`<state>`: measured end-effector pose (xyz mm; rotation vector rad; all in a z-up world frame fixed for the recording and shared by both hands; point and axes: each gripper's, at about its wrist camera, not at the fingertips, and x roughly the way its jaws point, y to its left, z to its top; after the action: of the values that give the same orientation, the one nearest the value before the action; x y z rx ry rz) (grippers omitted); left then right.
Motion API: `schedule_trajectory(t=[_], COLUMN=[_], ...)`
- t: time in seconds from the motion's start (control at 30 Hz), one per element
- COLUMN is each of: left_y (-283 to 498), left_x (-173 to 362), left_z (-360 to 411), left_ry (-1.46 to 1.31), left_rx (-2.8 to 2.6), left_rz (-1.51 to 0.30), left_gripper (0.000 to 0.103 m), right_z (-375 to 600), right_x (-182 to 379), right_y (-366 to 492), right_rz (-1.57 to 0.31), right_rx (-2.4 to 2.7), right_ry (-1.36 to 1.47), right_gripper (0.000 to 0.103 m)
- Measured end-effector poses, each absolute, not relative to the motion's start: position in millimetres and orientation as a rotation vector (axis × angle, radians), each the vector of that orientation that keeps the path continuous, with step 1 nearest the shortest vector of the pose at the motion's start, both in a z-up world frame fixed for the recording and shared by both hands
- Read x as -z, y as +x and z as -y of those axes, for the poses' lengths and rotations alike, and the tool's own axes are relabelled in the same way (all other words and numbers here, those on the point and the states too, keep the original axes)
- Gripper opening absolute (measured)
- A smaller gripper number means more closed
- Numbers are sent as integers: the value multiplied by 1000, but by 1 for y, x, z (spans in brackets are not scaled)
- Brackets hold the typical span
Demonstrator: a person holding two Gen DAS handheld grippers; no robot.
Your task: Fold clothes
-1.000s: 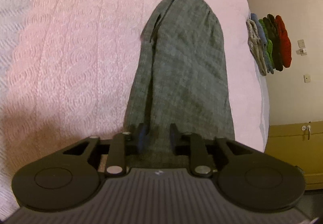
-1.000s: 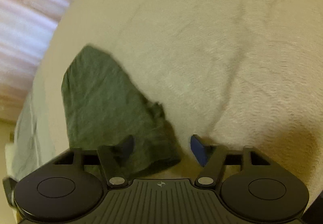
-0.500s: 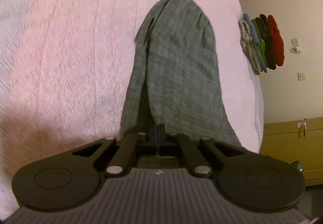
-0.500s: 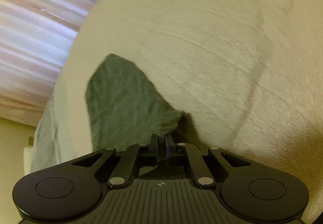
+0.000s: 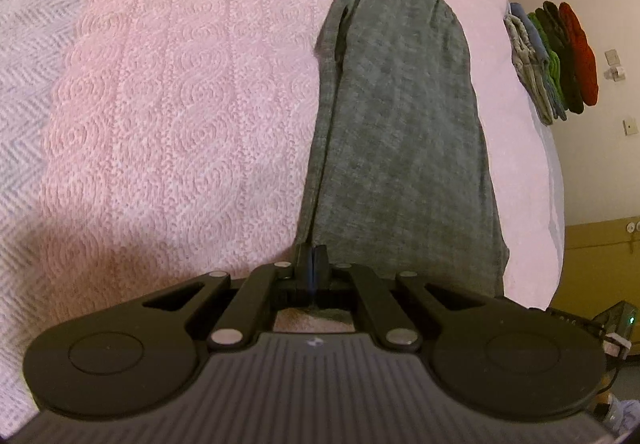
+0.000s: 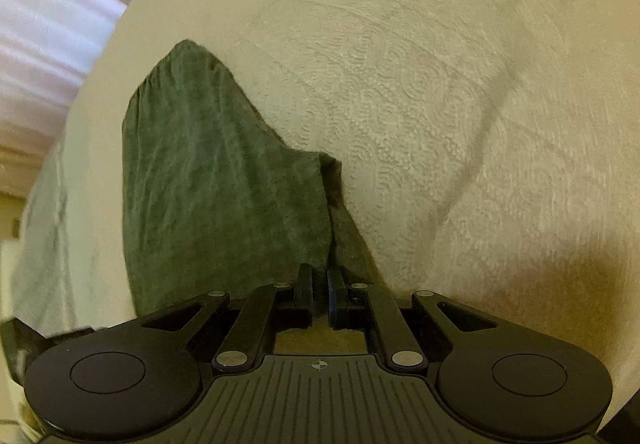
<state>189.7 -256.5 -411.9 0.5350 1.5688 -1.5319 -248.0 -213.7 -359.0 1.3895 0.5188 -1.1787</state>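
A grey woven garment lies folded lengthwise on the pink quilted bedspread, stretching away from me. My left gripper is shut on the garment's near left edge. In the right wrist view the same grey garment rises from the pale bedspread toward the fingers. My right gripper is shut on its near corner, which is lifted into a peak with a fold hanging beside it.
A grey herringbone blanket covers the bed's far left. Several coloured clothes hang on the wall at the right, above a yellow cabinet. A striped curtain shows at the upper left of the right wrist view.
Both grippers went from open around the garment's near edge to shut on it. The right gripper has since lifted its corner, and the cloth now rises toward it.
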Motion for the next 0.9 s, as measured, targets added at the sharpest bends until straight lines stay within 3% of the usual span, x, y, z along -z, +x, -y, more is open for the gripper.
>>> schedule_trajectory(t=[0.07,0.1,0.13,0.17,0.2,0.23,0.27,0.33,0.4,0.43,0.47,0.5,0.53,0.63,0.9], left_y=[187,187,189,192,197,202,206,209,204,200,197,195,193,192,168], left_x=[411,409,406,404,403,403,404,413,425,429,432,433,434,428,388], left_z=[256,256,256,254,252,251,249,249,249,249,249,247,245,241,201], left_ry=[549,556,546,520,487,452,417,358,325,317,302,283,266,234,73], left_rx=[1545,1554,1560,1563,1555,1541,1526,1506,1501,1496,1493,1495,1491,1487,1484], left_rz=[-1567,-1561,-1559,-1559,-1561,-1570,-1585,-1647,-1703,-1720,-1733,-1745,-1754,-1736,-1723], left_gripper=[2,5,8,19,32,35,36,36,33,32,22,2,2,2,2], right_z=[215,215,216,215,215,217,218,221,224,225,226,228,229,234,262], right_x=[358,358,358,355,354,358,361,368,376,379,383,387,390,395,319], right_y=[-247,-246,-245,-245,-246,-247,-248,-249,-251,-252,-253,-254,-255,-258,-291], right_rz=[-541,-551,-562,-556,-539,-527,-515,-491,-467,-455,-443,-431,-419,-394,-490], right_rx=[1195,1203,1211,1224,1223,1202,1182,1140,1098,1077,1056,1034,1013,958,865], right_ry=[1374,1366,1358,1336,1329,1347,1365,1400,1435,1452,1469,1485,1502,1530,1319], right_gripper=[12,43,80,83,82,82,82,69,69,64,56,29,8,7,6])
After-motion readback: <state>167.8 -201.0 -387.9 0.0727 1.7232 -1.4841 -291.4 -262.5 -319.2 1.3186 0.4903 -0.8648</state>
